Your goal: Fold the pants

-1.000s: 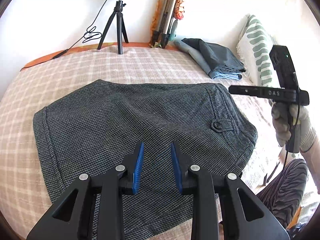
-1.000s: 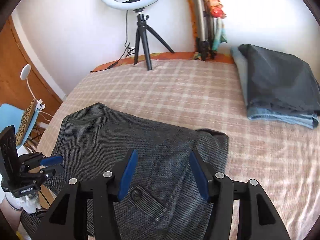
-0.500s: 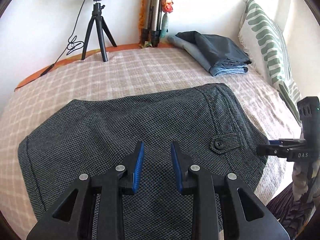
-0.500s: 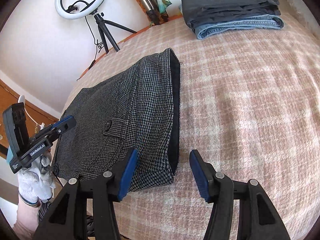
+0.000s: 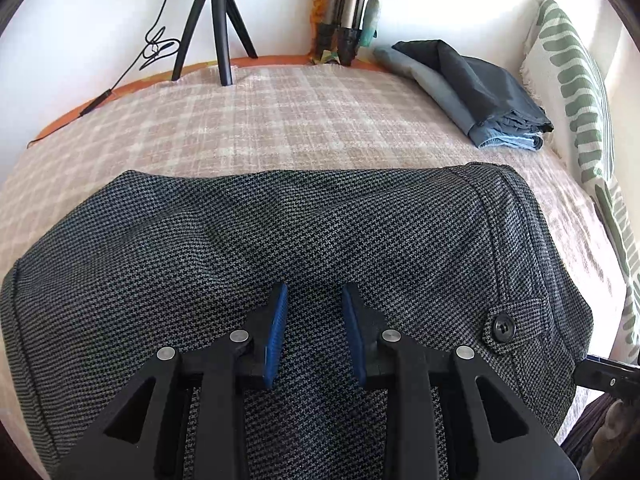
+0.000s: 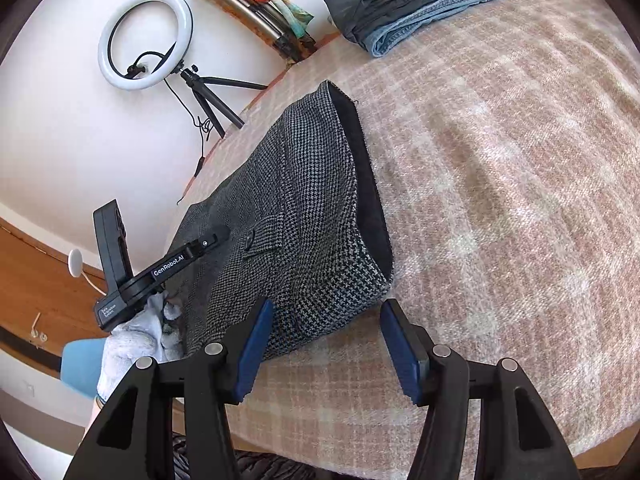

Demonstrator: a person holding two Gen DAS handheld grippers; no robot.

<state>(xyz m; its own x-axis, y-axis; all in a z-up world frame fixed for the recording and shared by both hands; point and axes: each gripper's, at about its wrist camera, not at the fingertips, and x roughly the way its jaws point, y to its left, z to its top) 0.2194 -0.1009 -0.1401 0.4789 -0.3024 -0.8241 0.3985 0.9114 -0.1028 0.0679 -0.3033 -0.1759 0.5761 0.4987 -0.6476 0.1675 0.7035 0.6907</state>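
Note:
Grey houndstooth pants lie folded on the plaid bedspread, waistband to the right with a black button. My left gripper hovers low over the middle of the cloth. Its blue pads stand a little apart with nothing pinched between them. In the right wrist view the pants run away to the upper left. My right gripper is open at the near waistband corner, the cloth edge lying just ahead of its jaws. A gloved hand holds the left gripper over the pants' left side.
A stack of folded dark pants and jeans lies at the back right, beside a green-striped pillow. A ring light on a tripod and bundled tripod legs stand by the wall. The bed's near edge is just below my right gripper.
My left gripper came closer and lower over the pants. My right gripper rolled and dropped from above the cloth to the waistband corner at the bed's near edge.

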